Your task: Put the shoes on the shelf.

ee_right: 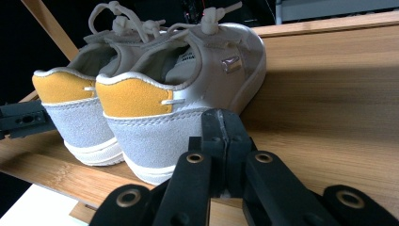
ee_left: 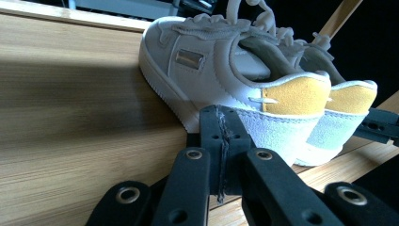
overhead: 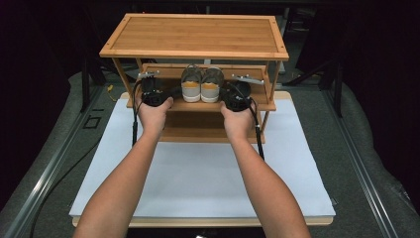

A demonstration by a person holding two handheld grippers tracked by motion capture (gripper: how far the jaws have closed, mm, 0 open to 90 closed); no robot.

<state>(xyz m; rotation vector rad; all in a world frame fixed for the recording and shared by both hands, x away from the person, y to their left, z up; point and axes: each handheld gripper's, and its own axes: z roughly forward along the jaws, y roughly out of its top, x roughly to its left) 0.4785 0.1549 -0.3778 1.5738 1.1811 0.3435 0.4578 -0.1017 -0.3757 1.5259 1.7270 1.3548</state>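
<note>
Both grippers [overhead: 153, 94] [overhead: 236, 99] closed, level, flanking the sneakers [overhead: 200, 85].

Bare shelf [overhead: 257, 103] either side of sneakers [overhead: 200, 85], top board [overhead: 195, 34] low overhead, side posts [overhead: 271, 82] flanking.

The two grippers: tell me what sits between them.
In the high view, the pair of sneakers stands on the rack's middle shelf between the left gripper and the right gripper.

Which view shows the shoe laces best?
The right gripper view: the laces of both shoes stand out knotted against the dark background. The left gripper view cuts the laces off at its top edge. In the high view the laces are too small to make out.
</note>
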